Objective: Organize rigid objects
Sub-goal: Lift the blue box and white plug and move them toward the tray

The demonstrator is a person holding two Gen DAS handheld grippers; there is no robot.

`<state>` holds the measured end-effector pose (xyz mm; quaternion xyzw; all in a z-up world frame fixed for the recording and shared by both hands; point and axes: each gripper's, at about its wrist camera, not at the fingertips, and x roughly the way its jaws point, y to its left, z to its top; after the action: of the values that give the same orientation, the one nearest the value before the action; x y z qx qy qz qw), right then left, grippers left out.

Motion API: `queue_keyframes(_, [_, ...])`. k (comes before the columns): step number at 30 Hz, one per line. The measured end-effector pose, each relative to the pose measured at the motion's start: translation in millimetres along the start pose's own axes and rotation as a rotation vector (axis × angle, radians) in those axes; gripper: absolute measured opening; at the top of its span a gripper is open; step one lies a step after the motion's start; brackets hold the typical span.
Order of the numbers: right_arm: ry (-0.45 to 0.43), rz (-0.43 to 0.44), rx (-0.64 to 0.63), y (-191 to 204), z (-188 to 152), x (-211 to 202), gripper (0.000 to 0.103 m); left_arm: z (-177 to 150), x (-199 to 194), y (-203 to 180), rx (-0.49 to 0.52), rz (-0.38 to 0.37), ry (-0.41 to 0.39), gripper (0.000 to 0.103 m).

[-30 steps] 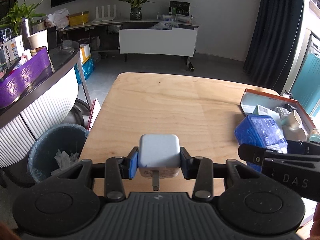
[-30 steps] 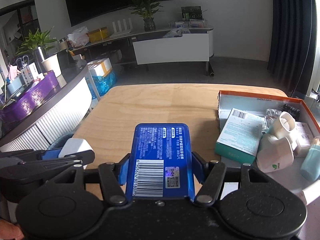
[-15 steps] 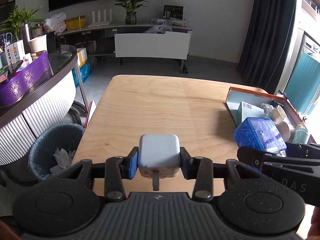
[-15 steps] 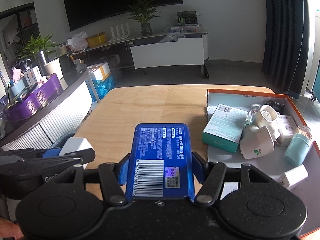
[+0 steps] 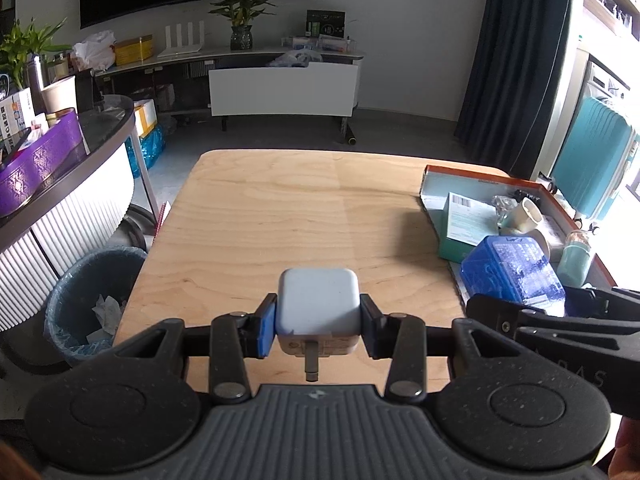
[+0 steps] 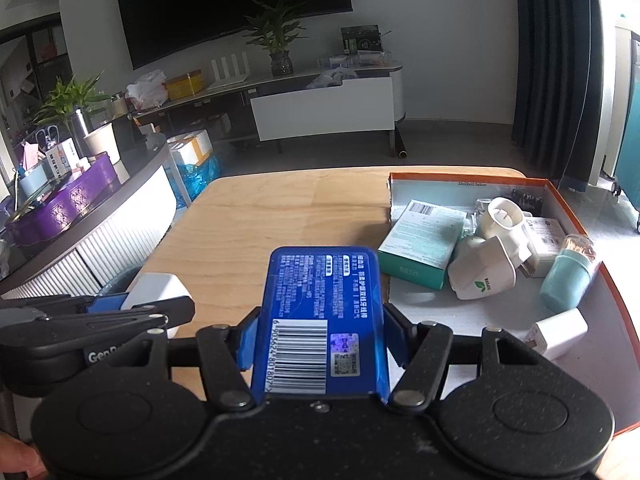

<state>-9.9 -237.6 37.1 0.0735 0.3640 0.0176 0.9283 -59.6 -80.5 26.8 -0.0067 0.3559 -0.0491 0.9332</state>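
My left gripper (image 5: 318,330) is shut on a white charger plug (image 5: 317,308), held above the near edge of the wooden table (image 5: 280,216). My right gripper (image 6: 318,336) is shut on a blue flat box (image 6: 322,312) with a barcode, held just left of the orange-rimmed tray (image 6: 472,179). The blue box also shows in the left wrist view (image 5: 514,272), at the tray's near left part. The tray holds a green box (image 6: 424,240), white plugs (image 6: 486,276), a teal bottle (image 6: 568,276) and a small white charger (image 6: 558,334).
A blue-lined waste bin (image 5: 92,296) stands on the floor left of the table. A curved counter with a purple basket (image 5: 36,164) is further left. A teal suitcase (image 5: 592,160) stands behind the tray on the right.
Both grippers have pulled back and risen a little, each keeping its object. More of the tray and its contents has come into view.
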Motion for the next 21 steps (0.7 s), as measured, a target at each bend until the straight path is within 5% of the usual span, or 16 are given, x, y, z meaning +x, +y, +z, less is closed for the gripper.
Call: queue_keyframes(21, [-0.039,-0.057,0.045,-40,-7,-28,0.074,-2,-7,-42,0.072,-0.063,-0.016,0.042])
